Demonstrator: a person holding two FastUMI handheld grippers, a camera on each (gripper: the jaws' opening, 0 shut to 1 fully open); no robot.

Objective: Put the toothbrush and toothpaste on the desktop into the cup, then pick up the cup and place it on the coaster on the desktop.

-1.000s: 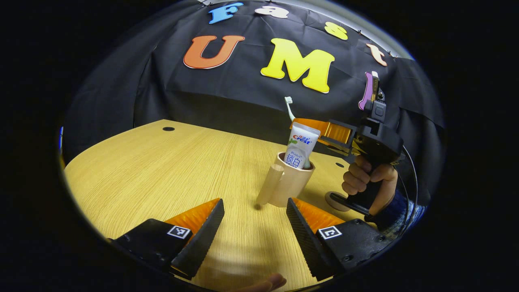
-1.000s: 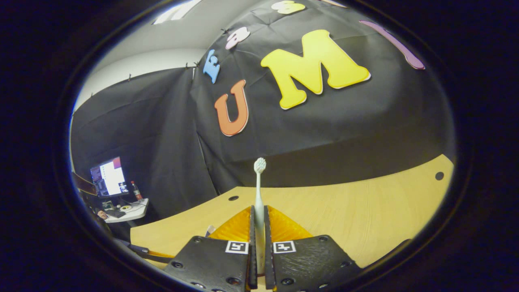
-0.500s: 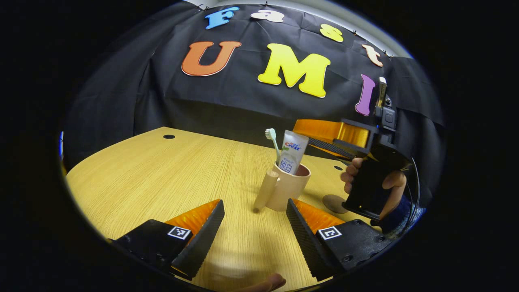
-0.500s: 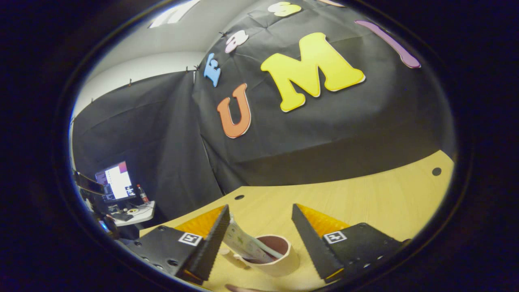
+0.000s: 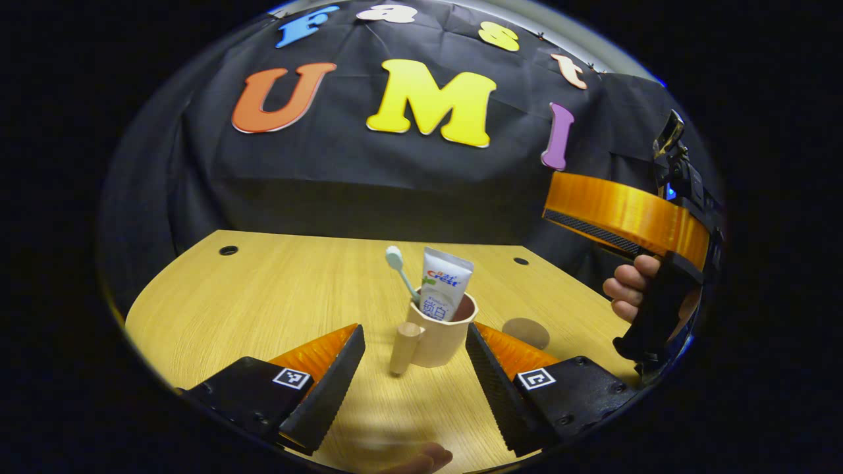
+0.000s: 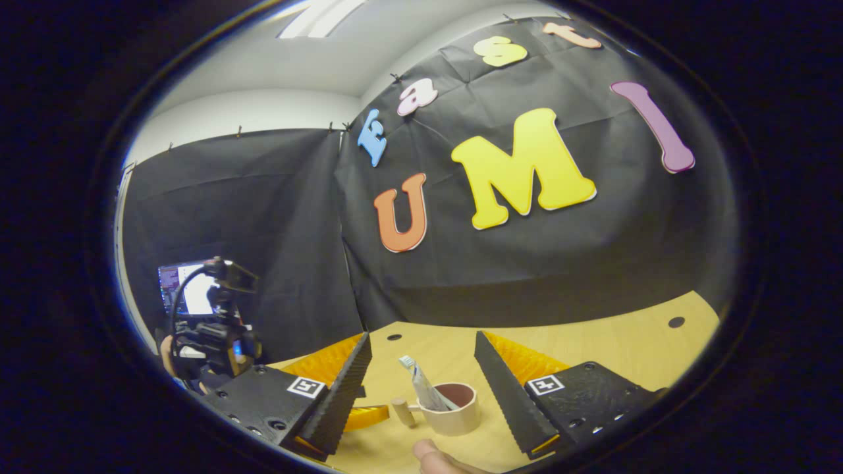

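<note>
A beige cup (image 5: 438, 336) with a side handle stands on the wooden desk (image 5: 263, 289). In it stand a white toothpaste tube (image 5: 445, 291) and a toothbrush (image 5: 397, 263), head up. My left gripper (image 5: 413, 330) is open, its fingertips on either side of the cup and its handle. A round brown coaster (image 5: 525, 332) lies just right of the cup. My right gripper (image 6: 422, 339) is open, held above and behind the cup (image 6: 452, 415). In the left gripper view the right gripper (image 5: 625, 217) hangs at upper right in a hand (image 5: 629, 289).
Small round holes (image 5: 228, 250) mark the desk's far corners. The black cloth wall closes the back. In the right gripper view the left gripper (image 6: 220, 339) shows at far left, in front of a monitor (image 6: 179, 293). A thumb (image 6: 431, 455) shows at the bottom edge.
The right gripper opened, left the toothbrush in the cup, then rose and drew back to the right. The left gripper moved forward until the cup stood between its fingertips.
</note>
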